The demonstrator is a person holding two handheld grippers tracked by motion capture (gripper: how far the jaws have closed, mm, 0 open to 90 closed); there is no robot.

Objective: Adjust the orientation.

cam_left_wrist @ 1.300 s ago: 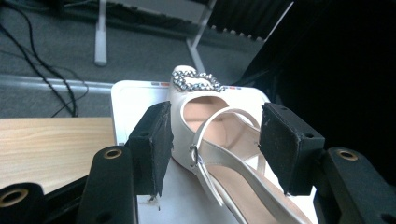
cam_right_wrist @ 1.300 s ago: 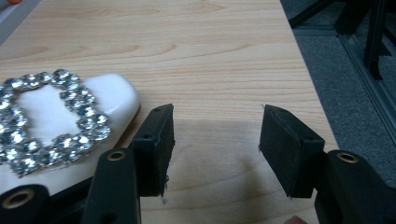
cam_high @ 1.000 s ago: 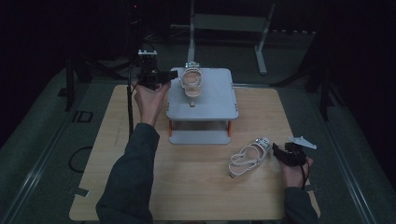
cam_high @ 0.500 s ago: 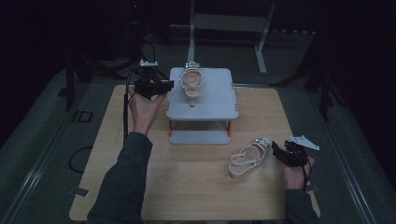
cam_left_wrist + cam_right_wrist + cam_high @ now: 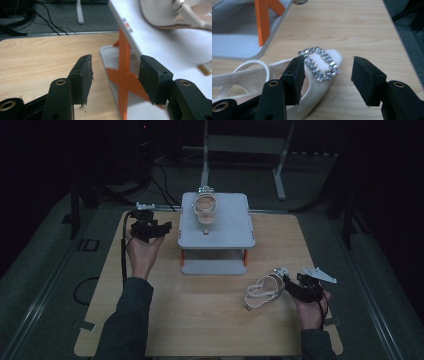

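One sandal shelved, one left on the worktop.

The left gripper (image 5: 148,227) has drawn back from the two-tier rack (image 5: 216,234) since a second ago, its fingers (image 5: 82,78) wide and empty, leaving one white sandal (image 5: 205,208) on the top shelf; that placement looks finished. The right gripper (image 5: 300,287) has stayed beside the second sandal (image 5: 265,290), which lies on the wooden worktop (image 5: 200,315) near the rack's front right corner. Its fingers are also spread wide, bracketing the rhinestone buckle (image 5: 320,63) at the toe without closing on it. The rack's orange legs (image 5: 124,75) stand near the left gripper's fingers; nothing blocks the second sandal.
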